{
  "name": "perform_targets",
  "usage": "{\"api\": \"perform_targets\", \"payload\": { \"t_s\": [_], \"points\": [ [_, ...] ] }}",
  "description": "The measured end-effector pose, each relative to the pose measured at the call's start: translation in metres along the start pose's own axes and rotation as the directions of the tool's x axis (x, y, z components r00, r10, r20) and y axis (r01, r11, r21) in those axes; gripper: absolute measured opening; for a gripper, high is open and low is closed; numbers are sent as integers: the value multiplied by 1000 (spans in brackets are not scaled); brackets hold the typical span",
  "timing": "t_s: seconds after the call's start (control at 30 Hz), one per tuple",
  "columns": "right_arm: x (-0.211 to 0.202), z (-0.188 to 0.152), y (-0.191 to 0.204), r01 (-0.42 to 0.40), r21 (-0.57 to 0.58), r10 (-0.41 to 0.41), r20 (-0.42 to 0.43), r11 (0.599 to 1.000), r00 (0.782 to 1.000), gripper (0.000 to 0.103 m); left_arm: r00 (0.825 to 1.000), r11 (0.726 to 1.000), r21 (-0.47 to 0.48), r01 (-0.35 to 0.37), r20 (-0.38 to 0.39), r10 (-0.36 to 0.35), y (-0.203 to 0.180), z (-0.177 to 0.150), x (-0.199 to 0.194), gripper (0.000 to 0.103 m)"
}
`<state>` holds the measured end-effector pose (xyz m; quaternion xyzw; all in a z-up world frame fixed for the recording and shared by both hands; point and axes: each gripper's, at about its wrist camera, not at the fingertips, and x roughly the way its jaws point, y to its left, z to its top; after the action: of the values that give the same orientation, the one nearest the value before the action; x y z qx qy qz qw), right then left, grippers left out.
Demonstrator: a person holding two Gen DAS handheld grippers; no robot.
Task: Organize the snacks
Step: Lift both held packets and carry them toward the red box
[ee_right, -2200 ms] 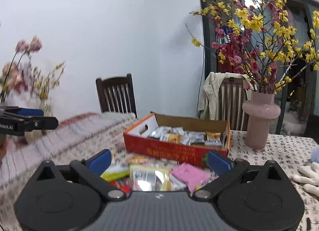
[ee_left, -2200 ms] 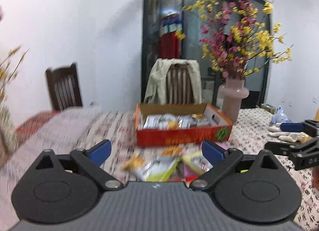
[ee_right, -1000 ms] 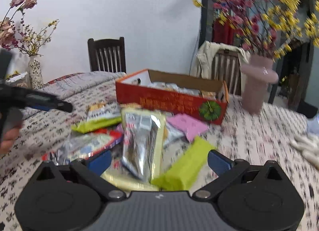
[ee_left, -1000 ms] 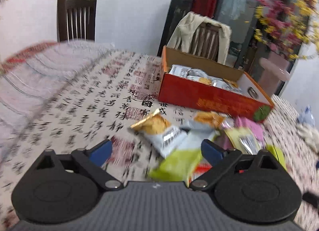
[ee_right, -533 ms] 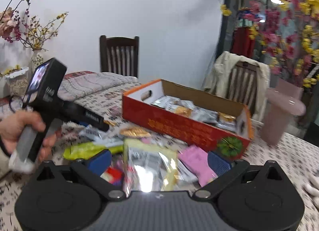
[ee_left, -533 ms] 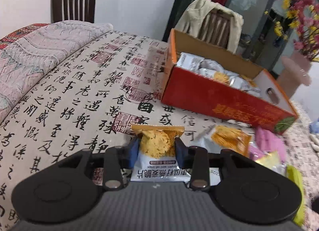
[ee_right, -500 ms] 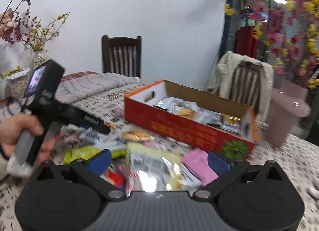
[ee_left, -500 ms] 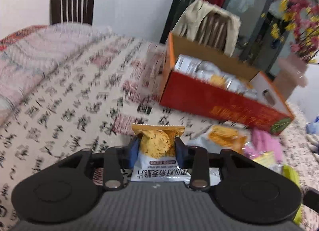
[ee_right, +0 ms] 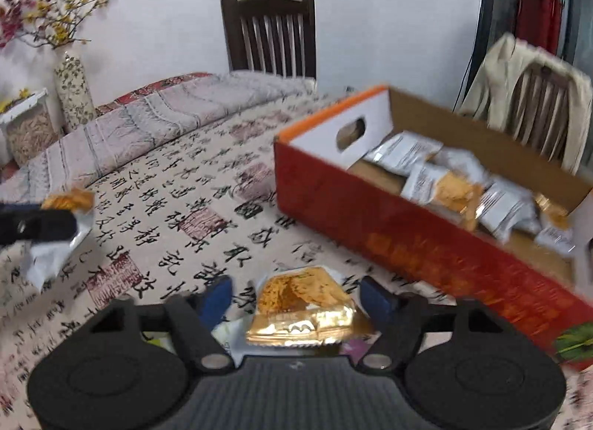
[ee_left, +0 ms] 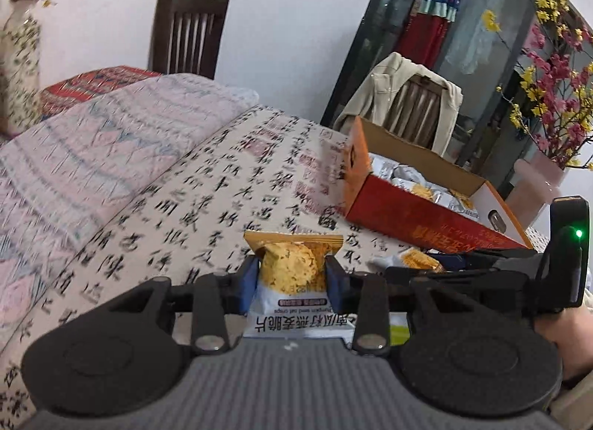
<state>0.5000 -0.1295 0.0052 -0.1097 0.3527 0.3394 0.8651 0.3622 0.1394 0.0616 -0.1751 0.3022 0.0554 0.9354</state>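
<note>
In the left wrist view, an oat crisp packet [ee_left: 292, 274] is seen clamped between the blue pads of the left gripper [ee_left: 292, 278], its orange top edge standing upright above the fingertips and its white lower half hanging down toward the gripper body. Beyond it, a broad stretch of the calligraphy tablecloth [ee_left: 207, 200] lies bare up to the quilted blanket [ee_left: 111, 141] at the left. The red cardboard box [ee_left: 418, 215] is set well to the right, its near left corner facing the packet, with silver packets visible inside. The right gripper [ee_left: 456, 261] is seen at the far right, just in front of the box's long wall, over another orange packet.

In the right wrist view, a gold-and-orange snack packet [ee_right: 302, 307] lies between the fingers of the right gripper [ee_right: 296, 298], which are spread partly apart with a gap on each side of the packet. The red cardboard box [ee_right: 389, 230] stands just ahead to the right, its open top filled along the far side with silver packets. At the left edge the left gripper [ee_right: 40, 224] is seen holding its packet above the tablecloth [ee_right: 178, 185], which is bare between the two grippers.
</note>
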Motion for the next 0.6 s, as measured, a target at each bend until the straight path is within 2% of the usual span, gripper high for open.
{"api": "perform_targets", "payload": {
  "t_s": [0.03, 0.17, 0.27, 0.4, 0.43, 0.47, 0.5, 0.53, 0.6],
  "points": [
    [2, -1, -1, -2, 8, 2, -7, 1000, 1000, 56, 1000, 1000, -3, 2, -3, -2, 0, -1, -1, 38],
    [-13, -4, 0, 8, 21, -9, 51, 1000, 999, 51, 1000, 1000, 5, 20, 2, -20, -4, -7, -10, 38],
    [-44, -9, -3, -7, 71, -3, 140, 997, 990, 48, 999, 999, 29, 38, 8, -38, -15, -11, -18, 38],
    [-94, -26, -1, 20, 100, -43, 230, 995, 972, 48, 997, 996, 49, 76, 3, -76, -32, -23, -33, 38],
    [-105, -32, -1, 29, 106, -54, 246, 994, 968, 36, 996, 994, 53, 91, -2, -91, -36, -26, -37, 38],
    [-116, -38, -1, 37, 110, -65, 258, 993, 964, 11, 995, 993, 56, 104, -9, -103, -41, -29, -40, 38],
    [-127, -45, 0, 46, 116, -76, 269, 992, 960, 7, 993, 992, 59, 114, -14, -113, -45, -32, -43, 38],
    [-138, -53, 0, 52, 116, -82, 281, 992, 956, 12, 993, 991, 65, 120, -18, -119, -49, -35, -45, 38],
    [-155, -69, 1, 79, 105, -105, 280, 991, 954, 12, 992, 988, 82, 130, -20, -128, -58, -41, -52, 38]
  ]
}}
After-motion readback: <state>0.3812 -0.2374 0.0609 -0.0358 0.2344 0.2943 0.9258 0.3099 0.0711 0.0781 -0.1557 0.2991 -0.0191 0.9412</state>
